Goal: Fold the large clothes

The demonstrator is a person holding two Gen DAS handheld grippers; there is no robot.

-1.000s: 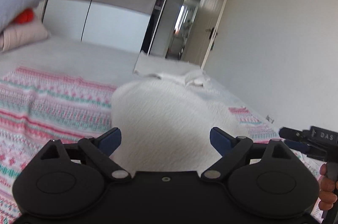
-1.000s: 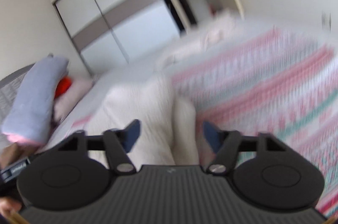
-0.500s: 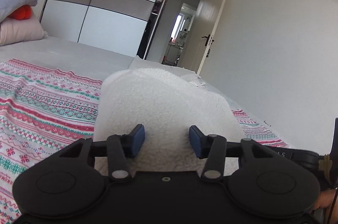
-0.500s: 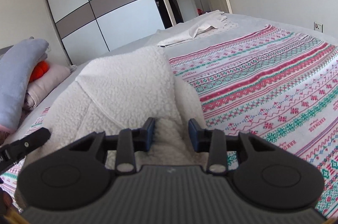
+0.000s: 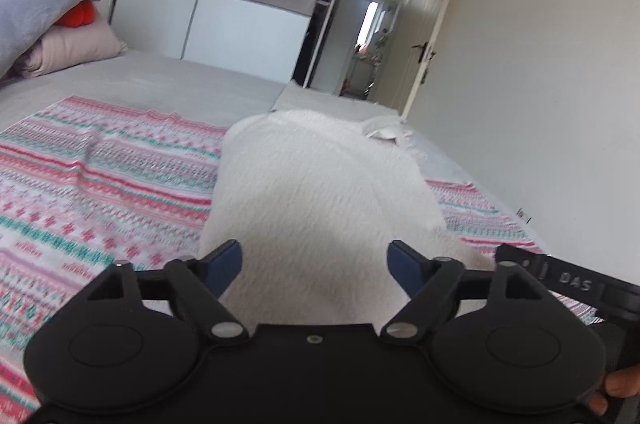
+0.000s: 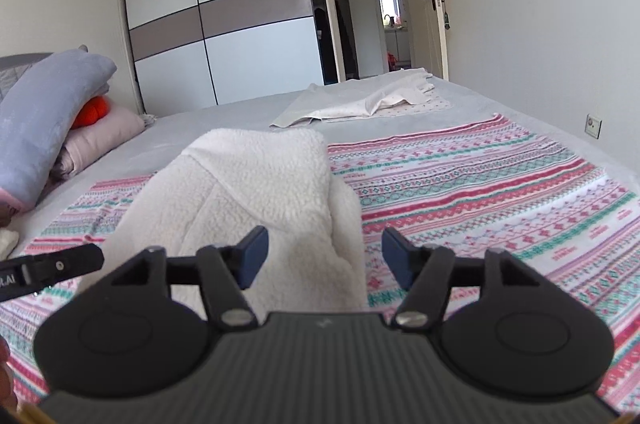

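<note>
The fleece (image 6: 256,192) lies folded on the striped blanket (image 6: 500,184), straight ahead of both tongs, its long axis running away from them toward the wardrobe (image 6: 224,16), narrow end farthest. Both the left tongs (image 5: 316,264) and right tongs (image 6: 324,256) have just been opening and stand spread, pads off the pile, fleece between them. I judge a fold just released; next, regrip the near edge or smooth it
</note>
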